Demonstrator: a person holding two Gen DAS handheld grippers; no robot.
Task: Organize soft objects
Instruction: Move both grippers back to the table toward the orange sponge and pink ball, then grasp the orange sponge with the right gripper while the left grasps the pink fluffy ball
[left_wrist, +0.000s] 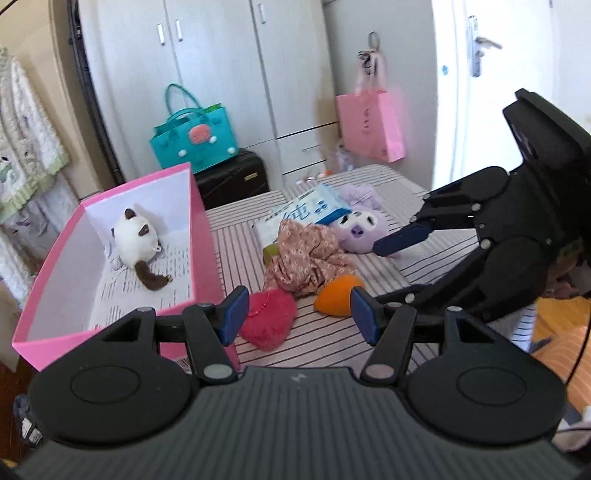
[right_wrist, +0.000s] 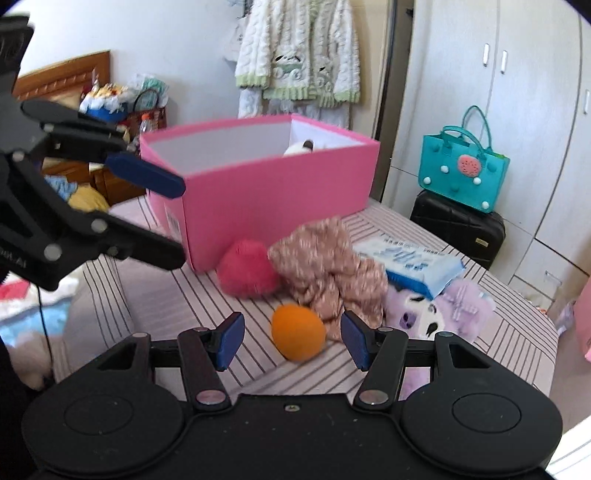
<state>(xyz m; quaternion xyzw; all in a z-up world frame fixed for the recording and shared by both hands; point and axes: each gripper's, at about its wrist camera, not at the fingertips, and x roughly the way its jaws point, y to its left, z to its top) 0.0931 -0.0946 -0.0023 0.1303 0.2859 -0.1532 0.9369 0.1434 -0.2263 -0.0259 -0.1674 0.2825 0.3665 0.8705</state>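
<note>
A pink box (left_wrist: 192, 221) stands on the striped bed (left_wrist: 240, 229) with a white-and-brown plush cat (left_wrist: 136, 236) inside. Beside it lie a red fuzzy heart (left_wrist: 269, 319), an orange ball (left_wrist: 338, 295), a crumpled floral cloth (left_wrist: 306, 254), a purple plush (left_wrist: 358, 229) and a blue-white tissue pack (left_wrist: 317, 206). My left gripper (left_wrist: 300, 315) hovers open just above the heart, touching nothing. My right gripper (right_wrist: 293, 341) is open with the orange ball (right_wrist: 298, 332) lying between its fingers in view; the pads do not press on it. Each gripper shows in the other's view, left gripper (right_wrist: 166, 218), right gripper (left_wrist: 391, 269).
A teal bag (left_wrist: 194, 138) sits on a black suitcase (left_wrist: 232, 177) by the wardrobe (left_wrist: 221, 74). A pink paper bag (left_wrist: 369, 125) hangs near the white door (left_wrist: 480, 92). Clothes hang on the wall (right_wrist: 299, 62) behind the pink box (right_wrist: 258, 192). Clutter lies beyond the bed's left side.
</note>
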